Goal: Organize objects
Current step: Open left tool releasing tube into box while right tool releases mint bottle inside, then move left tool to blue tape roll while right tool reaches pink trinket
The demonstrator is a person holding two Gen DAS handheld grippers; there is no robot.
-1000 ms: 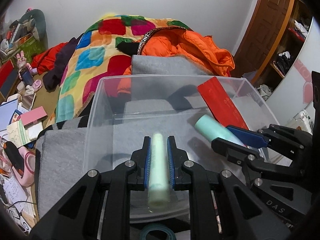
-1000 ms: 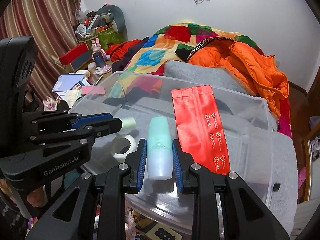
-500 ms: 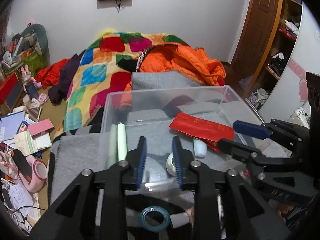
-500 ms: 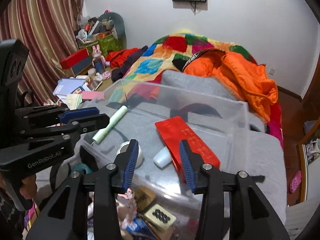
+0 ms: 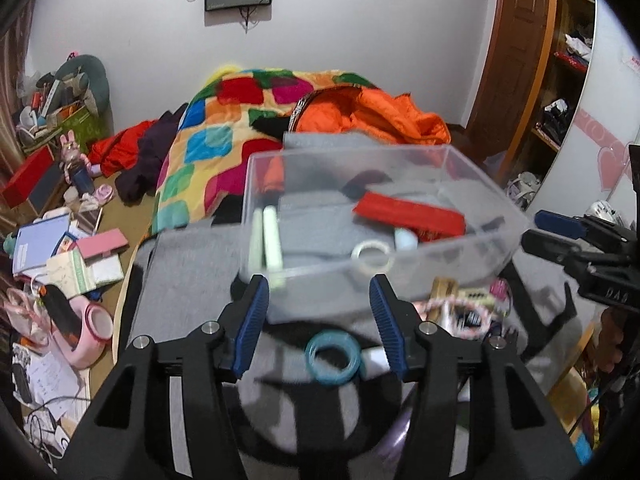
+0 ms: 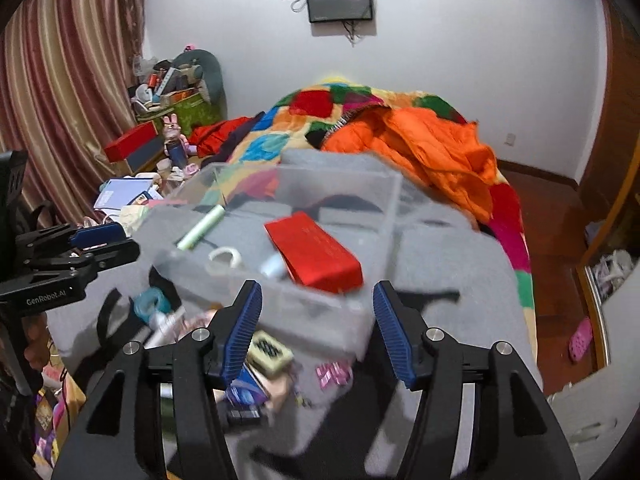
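Grey blanket [image 5: 180,280]: clear bin [image 5: 472,184] beyond left tool [image 5: 316,320], jaws opening, empty.

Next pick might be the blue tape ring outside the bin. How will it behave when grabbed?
The blue tape ring lies flat on the grey blanket, so it probably won't roll until lifted. It looks thin and light. Squeezed across its hollow middle, it may flex or slip; pinching one wall seems safer.

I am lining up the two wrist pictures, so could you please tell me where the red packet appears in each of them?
Left wrist view: the red packet lies right of centre, inside the clear bin, near its right wall.
Right wrist view: the red packet sits at centre, leaning at the bin's near side.
Shared landmark: the white tape ring, just left of the packet in both.
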